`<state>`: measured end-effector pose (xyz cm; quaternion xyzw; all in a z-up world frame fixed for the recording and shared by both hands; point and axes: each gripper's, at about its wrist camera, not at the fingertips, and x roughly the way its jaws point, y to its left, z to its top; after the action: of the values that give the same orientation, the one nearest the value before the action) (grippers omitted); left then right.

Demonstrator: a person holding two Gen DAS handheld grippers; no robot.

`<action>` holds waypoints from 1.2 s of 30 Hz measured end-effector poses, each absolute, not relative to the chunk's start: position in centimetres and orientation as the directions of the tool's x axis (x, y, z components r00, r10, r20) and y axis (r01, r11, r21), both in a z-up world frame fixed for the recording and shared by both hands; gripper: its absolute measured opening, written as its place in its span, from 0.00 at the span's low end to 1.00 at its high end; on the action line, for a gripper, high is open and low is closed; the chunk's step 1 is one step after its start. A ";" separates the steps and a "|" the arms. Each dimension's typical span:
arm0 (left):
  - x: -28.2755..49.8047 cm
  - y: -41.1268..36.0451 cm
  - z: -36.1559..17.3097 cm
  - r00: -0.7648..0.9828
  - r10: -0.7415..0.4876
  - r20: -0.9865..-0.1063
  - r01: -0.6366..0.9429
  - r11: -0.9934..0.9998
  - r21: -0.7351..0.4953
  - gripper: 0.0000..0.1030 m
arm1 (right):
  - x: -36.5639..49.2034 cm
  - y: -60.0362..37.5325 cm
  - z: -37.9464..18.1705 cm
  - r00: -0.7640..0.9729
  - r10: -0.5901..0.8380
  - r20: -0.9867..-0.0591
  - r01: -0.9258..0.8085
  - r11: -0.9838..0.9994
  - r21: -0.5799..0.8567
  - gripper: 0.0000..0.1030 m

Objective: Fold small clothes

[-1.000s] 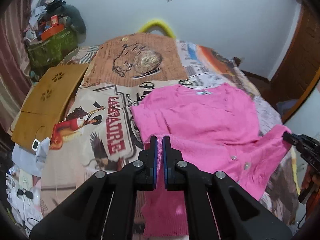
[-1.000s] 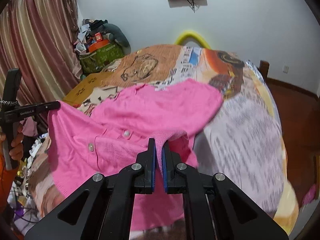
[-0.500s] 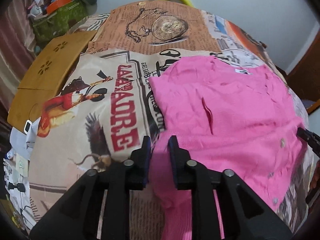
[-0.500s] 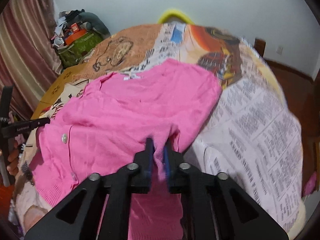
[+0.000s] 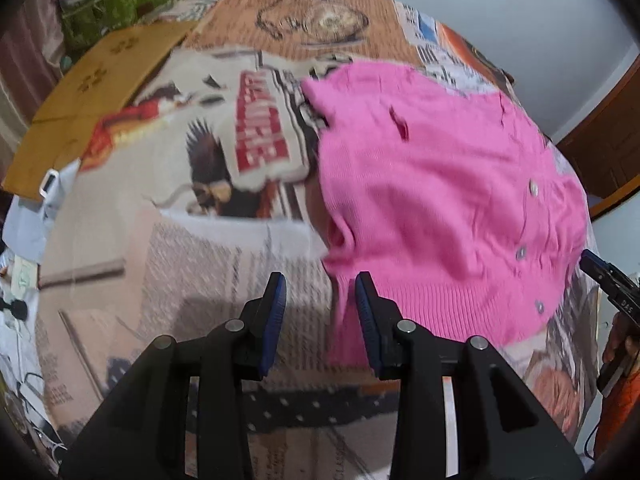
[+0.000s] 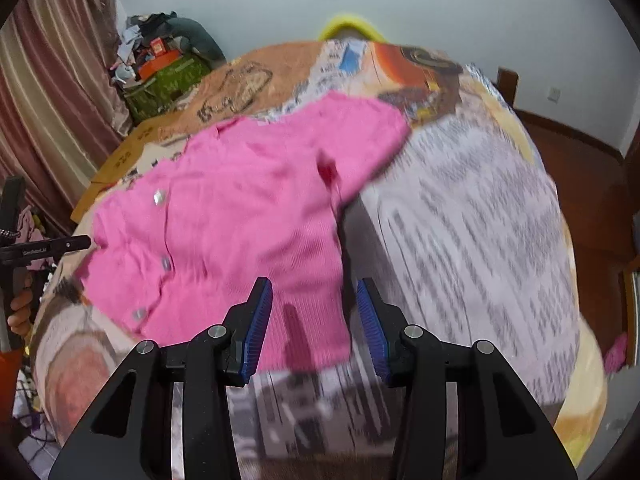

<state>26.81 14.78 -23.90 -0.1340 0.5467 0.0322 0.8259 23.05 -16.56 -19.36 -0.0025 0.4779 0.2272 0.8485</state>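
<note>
I have just let go of the pink cardigan point(image 5: 440, 208). It lies flat on the bed point(image 6: 460, 240), its bottom hem by the near edge. The left gripper point(image 5: 320, 308) has jaws that have just been opening, with one hem corner between them, not squeezed. The right gripper point(image 6: 314, 312) is the same. Next I should smooth it flat, then pinch a sleeve and fold it inward slowly.
</note>
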 end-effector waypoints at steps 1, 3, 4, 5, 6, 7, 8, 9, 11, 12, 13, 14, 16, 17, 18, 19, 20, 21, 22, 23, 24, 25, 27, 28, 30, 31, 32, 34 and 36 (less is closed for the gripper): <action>26.7 14.4 -24.2 0.391 -0.100 -0.915 -0.195 0.963 -0.189 0.34 | 23.0 -16.6 -19.7 0.429 0.380 -0.820 -0.385 0.898 0.214 0.39; 26.6 13.8 -24.6 0.387 -0.096 -0.917 -0.188 0.966 -0.180 0.34 | 22.9 -16.4 -20.5 0.421 0.360 -0.833 -0.384 0.902 0.196 0.39; 26.5 13.5 -24.7 0.387 -0.087 -0.918 -0.186 0.968 -0.170 0.34 | 23.0 -16.4 -20.8 0.418 0.350 -0.838 -0.383 0.905 0.187 0.39; 26.4 13.2 -24.8 0.386 -0.076 -0.919 -0.189 0.969 -0.160 0.34 | 23.1 -16.4 -21.2 0.410 0.346 -0.844 -0.381 0.906 0.186 0.39; 26.3 13.0 -24.7 0.388 -0.070 -0.919 -0.192 0.969 -0.155 0.34 | 23.2 -16.4 -21.6 0.392 0.350 -0.851 -0.379 0.904 0.197 0.39; 26.2 12.9 -24.7 0.391 -0.069 -0.918 -0.194 0.968 -0.156 0.34 | 23.3 -16.3 -21.9 0.383 0.353 -0.854 -0.378 0.903 0.204 0.39; 26.1 12.9 -24.7 0.393 -0.073 -0.917 -0.196 0.967 -0.161 0.34 | 23.2 -16.2 -22.0 0.387 0.352 -0.852 -0.382 0.903 0.199 0.39; 26.0 12.9 -24.7 0.395 -0.076 -0.915 -0.200 0.966 -0.166 0.34 | 23.2 -16.2 -22.0 0.387 0.351 -0.852 -0.385 0.902 0.197 0.39; 25.9 13.0 -24.7 0.400 -0.078 -0.913 -0.206 0.963 -0.173 0.33 | 23.2 -16.2 -22.0 0.381 0.360 -0.852 -0.387 0.899 0.206 0.38; 25.8 13.0 -24.7 0.404 -0.076 -0.912 -0.206 0.963 -0.172 0.25 | 23.1 -16.2 -22.0 0.379 0.362 -0.852 -0.388 0.898 0.209 0.30; 25.8 13.0 -24.6 0.406 -0.078 -0.910 -0.204 0.964 -0.174 0.20 | 23.0 -16.1 -22.1 0.374 0.365 -0.853 -0.393 0.895 0.211 0.24; 25.8 12.8 -24.6 0.409 -0.089 -0.908 -0.196 0.963 -0.182 0.13 | 22.9 -16.1 -22.1 0.370 0.369 -0.853 -0.396 0.893 0.215 0.14; 25.7 12.3 -24.3 0.414 -0.092 -0.906 -0.177 0.968 -0.179 0.07 | 22.7 -16.0 -22.0 0.371 0.382 -0.847 -0.398 0.889 0.227 0.08; 25.7 12.1 -24.1 0.416 -0.085 -0.905 -0.171 0.971 -0.170 0.04 | 22.4 -16.0 -21.8 0.380 0.382 -0.842 -0.396 0.890 0.225 0.07; 25.6 11.8 -23.8 0.424 -0.076 -0.902 -0.161 0.974 -0.158 0.04 | 22.2 -15.9 -21.6 0.386 0.389 -0.836 -0.401 0.887 0.228 0.07; 25.5 11.5 -23.4 0.434 -0.072 -0.898 -0.152 0.977 -0.152 0.04 | 21.9 -15.8 -21.2 0.395 0.402 -0.826 -0.406 0.883 0.235 0.06; 25.4 11.4 -22.8 0.450 -0.067 -0.891 -0.144 0.979 -0.147 0.04 | 21.6 -15.8 -20.6 0.407 0.415 -0.814 -0.412 0.879 0.242 0.06; 25.3 11.3 -22.3 0.464 -0.067 -0.883 -0.139 0.979 -0.147 0.04 | 21.3 -15.7 -20.0 0.420 0.426 -0.801 -0.418 0.874 0.246 0.06; 25.3 11.3 -21.5 0.480 -0.072 -0.874 -0.135 0.979 -0.154 0.04 | 21.1 -15.7 -19.2 0.434 0.439 -0.786 -0.424 0.870 0.252 0.06; 25.3 11.4 -20.7 0.498 -0.077 -0.863 -0.132 0.978 -0.163 0.04 | 21.0 -15.7 -18.4 0.446 0.454 -0.772 -0.432 0.864 0.258 0.06; 25.4 11.5 -19.6 0.524 -0.079 -0.848 -0.131 0.977 -0.171 0.04 | 20.9 -15.7 -17.8 0.456 0.464 -0.759 -0.438 0.860 0.262 0.06; 25.5 11.7 -18.8 0.542 -0.081 -0.837 -0.128 0.976 -0.177 0.04 | 20.9 -15.7 -17.1 0.468 0.475 -0.745 -0.445 0.855 0.266 0.06; 26.0 12.0 -16.9 0.582 -0.090 -0.808 -0.122 0.973 -0.195 0.04 | 21.2 -15.7 -15.7 0.489 0.493 -0.719 -0.455 0.848 0.271 0.06; 26.3 12.1 -15.9 0.600 -0.094 -0.794 -0.116 0.972 -0.204 0.04 | 21.5 -15.7 -15.1 0.500 0.498 -0.708 -0.457 0.847 0.273 0.06; 27.0 12.2 -14.2 0.633 -0.086 -0.770 -0.111 0.974 -0.200 0.04 | 22.2 -15.7 -14.0 0.521 0.510 -0.685 -0.458 0.844 0.280 0.06; 27.5 12.2 -13.4 0.647 -0.072 -0.759 -0.111 0.976 -0.187 0.04 | 22.4 -15.6 -13.6 0.531 0.512 -0.675 -0.457 0.844 0.281 0.06; 28.1 12.4 -12.5 0.663 -0.058 -0.746 -0.111 0.978 -0.174 0.04 | 22.9 -15.6 -13.0 0.542 0.513 -0.665 -0.457 0.844 0.279 0.06; 29.2 12.4 -11.5 0.682 -0.042 -0.730 -0.110 0.981 -0.159 0.04 | 23.4 -15.5 -12.3 0.565 0.510 -0.648 -0.455 0.848 0.271 0.06; 30.7 12.6 -10.8 0.696 -0.015 -0.718 -0.119 0.984 -0.135 0.04 | 24.2 -15.6 -11.3 0.589 0.506 -0.631 -0.452 0.853 0.261 0.06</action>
<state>30.74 12.64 -10.76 -0.0859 0.3886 0.0284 0.9170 24.25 -15.60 -11.34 0.0365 0.3653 0.2689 0.8905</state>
